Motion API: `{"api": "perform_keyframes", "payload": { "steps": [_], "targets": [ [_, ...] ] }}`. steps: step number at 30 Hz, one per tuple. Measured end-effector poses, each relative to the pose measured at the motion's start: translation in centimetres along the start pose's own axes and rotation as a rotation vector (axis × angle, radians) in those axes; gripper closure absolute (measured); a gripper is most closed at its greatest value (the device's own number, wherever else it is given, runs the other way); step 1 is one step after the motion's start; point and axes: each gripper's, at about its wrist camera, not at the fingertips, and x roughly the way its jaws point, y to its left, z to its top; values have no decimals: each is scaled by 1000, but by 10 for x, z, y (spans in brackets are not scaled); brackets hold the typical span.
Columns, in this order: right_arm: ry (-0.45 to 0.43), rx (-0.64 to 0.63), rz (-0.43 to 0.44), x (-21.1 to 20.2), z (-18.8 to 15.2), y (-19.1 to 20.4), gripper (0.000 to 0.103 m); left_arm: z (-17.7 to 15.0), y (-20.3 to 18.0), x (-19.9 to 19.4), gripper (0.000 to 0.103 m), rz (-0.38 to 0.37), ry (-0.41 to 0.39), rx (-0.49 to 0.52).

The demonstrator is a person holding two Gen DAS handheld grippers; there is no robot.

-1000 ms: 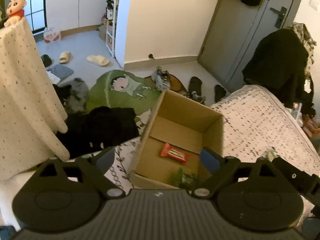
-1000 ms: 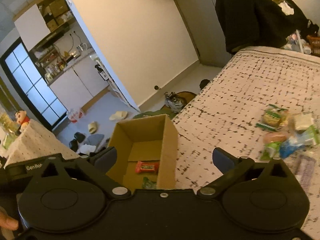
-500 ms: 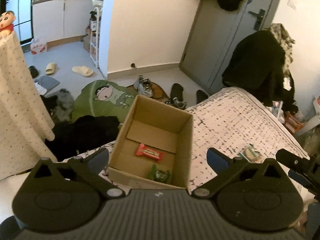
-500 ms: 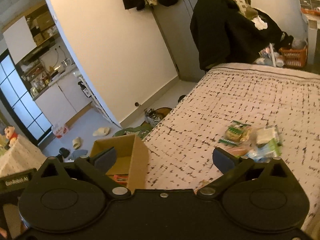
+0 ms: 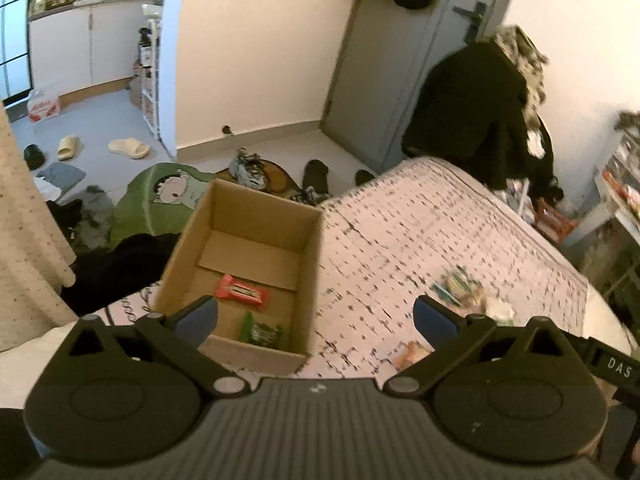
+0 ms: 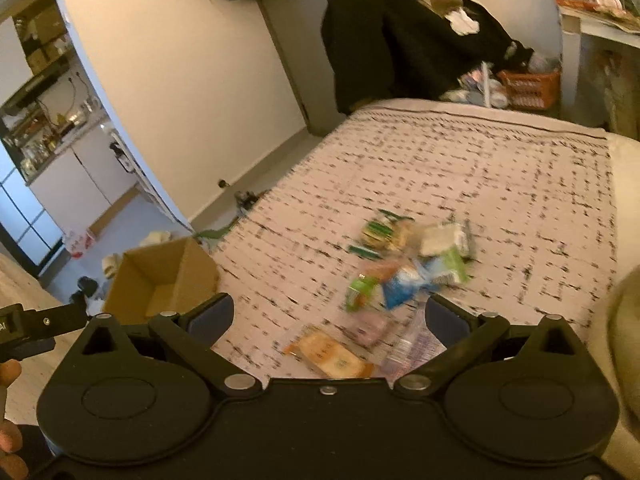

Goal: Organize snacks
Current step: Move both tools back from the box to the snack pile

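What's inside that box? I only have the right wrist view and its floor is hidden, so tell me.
Observer: A red snack bar lies flat on the floor of the cardboard box.
Operator: Keep going. List anything else in there.
Observer: A green packet lies nearer the front wall, apart from the bar.
Operator: Now report the other hand.
Observer: The left gripper has just been opening; its jaws stand wide with nothing between them.
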Motion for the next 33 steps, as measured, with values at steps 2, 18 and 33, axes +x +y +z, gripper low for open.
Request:
{"api": "perform_keyframes", "payload": {
  "steps": [2, 18, 33],
  "targets": [
    [7, 0, -13, 0, 0, -10, 0, -6, -8, 5, 0, -8, 15, 8],
    [93, 40, -85, 17, -8, -58, 0, -38, -57, 54, 0, -16, 105, 51],
    [99, 38, -104, 36, -5, -75, 0, -59, -111, 112, 0, -100, 162, 133]
  ]
}}
